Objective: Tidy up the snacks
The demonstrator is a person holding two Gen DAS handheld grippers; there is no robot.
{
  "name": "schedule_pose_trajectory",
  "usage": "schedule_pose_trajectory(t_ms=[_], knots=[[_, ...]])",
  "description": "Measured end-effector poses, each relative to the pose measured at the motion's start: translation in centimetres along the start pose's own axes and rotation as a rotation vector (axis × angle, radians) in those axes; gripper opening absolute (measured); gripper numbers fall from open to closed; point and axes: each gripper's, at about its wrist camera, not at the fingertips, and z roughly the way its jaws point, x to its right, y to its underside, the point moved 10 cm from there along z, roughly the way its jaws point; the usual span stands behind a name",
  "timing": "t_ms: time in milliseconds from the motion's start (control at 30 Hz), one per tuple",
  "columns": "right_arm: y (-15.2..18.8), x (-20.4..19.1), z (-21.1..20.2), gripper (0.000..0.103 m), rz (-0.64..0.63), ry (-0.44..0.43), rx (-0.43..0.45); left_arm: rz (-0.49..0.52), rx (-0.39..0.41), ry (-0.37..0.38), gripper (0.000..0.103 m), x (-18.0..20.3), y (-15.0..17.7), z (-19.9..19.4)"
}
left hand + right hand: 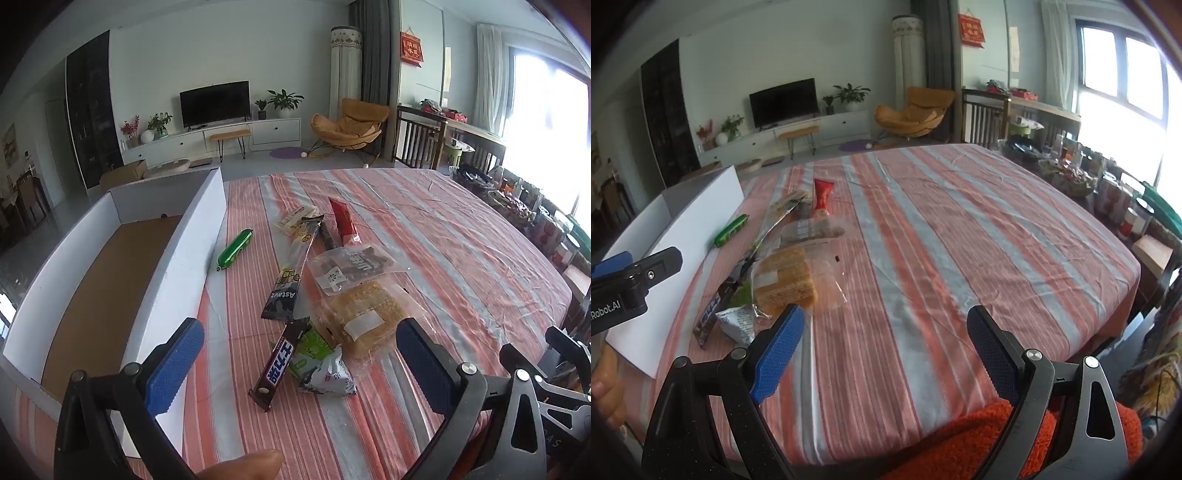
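Note:
Several snacks lie on the striped tablecloth [461,258]: a brown chocolate bar [279,365], a long dark Astavt stick pack [291,273], a green sausage [234,249], a red packet [343,221], a clear bag of dark pieces [351,267], a clear bag of yellow cakes [365,317] and a small white-green pouch [325,373]. An empty white box [110,258] stands to their left. My left gripper [295,362] is open, just above the chocolate bar. My right gripper [886,343] is open and empty, right of the pile [783,277].
The right gripper's body shows at the left wrist view's right edge [561,369]; the left gripper shows at the right wrist view's left edge [631,280]. Jars and baskets [1108,184] crowd the table's far right side. An orange cloth [979,443] lies at the near edge.

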Motion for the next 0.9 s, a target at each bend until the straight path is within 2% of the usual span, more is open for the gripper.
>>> schedule_pose_trajectory(t_ms=[900], knots=[[0.2, -0.09, 0.27, 0.092, -0.002, -0.002, -0.006, -0.004, -0.008, 0.0, 0.103, -0.1, 0.16, 0.23]])
